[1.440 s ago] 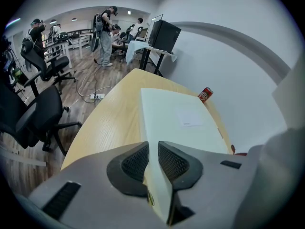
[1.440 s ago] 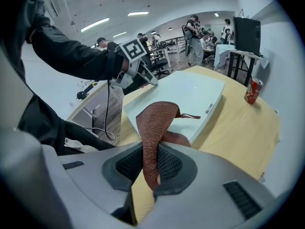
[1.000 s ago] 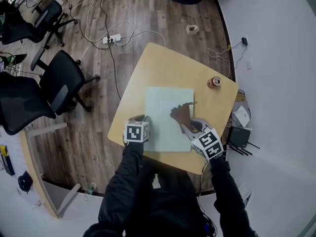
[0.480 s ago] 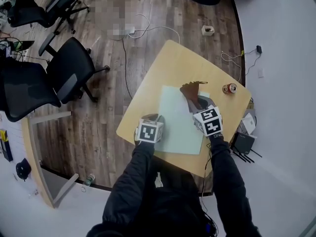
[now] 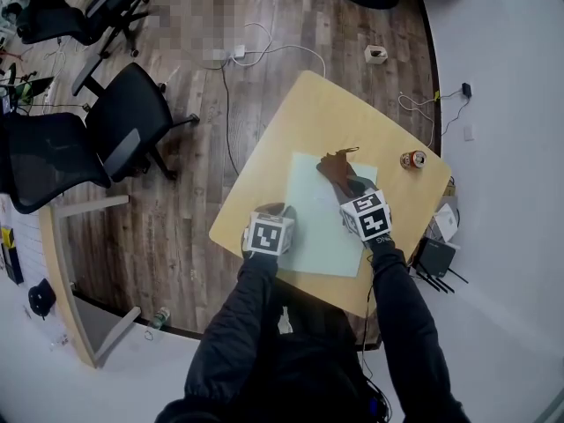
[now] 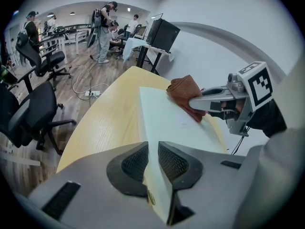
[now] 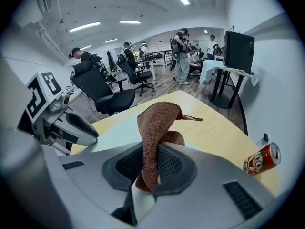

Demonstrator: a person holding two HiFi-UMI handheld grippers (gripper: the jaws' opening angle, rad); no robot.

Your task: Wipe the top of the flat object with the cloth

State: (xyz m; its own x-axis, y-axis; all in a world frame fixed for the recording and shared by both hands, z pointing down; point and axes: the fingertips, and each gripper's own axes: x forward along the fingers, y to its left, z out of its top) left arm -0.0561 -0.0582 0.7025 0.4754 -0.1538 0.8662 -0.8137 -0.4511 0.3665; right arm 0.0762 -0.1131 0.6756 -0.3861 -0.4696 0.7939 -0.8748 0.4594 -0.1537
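A pale green flat board (image 5: pixel 322 223) lies on the light wooden table (image 5: pixel 308 117). My left gripper (image 5: pixel 280 211) is shut on the board's near left edge (image 6: pixel 153 175), the thin board standing between the jaws. My right gripper (image 5: pixel 354 188) is shut on a brown cloth (image 5: pixel 337 166) that rests on the board's far right part. In the right gripper view the cloth (image 7: pixel 157 128) bulges up out of the jaws (image 7: pixel 151 168). The left gripper view shows the cloth (image 6: pixel 186 94) pressed on the board under the right gripper (image 6: pixel 209 104).
A small can (image 5: pixel 411 159) lies on the table's far right corner, also seen as the can (image 7: pixel 261 159) in the right gripper view. Black office chairs (image 5: pixel 132 117) stand to the left, cables and a power strip (image 5: pixel 238 53) on the wood floor. A wall runs along the right.
My right gripper has carried the cloth from the board's near right part up toward its far edge. The left gripper has stayed clamped on the board's edge.
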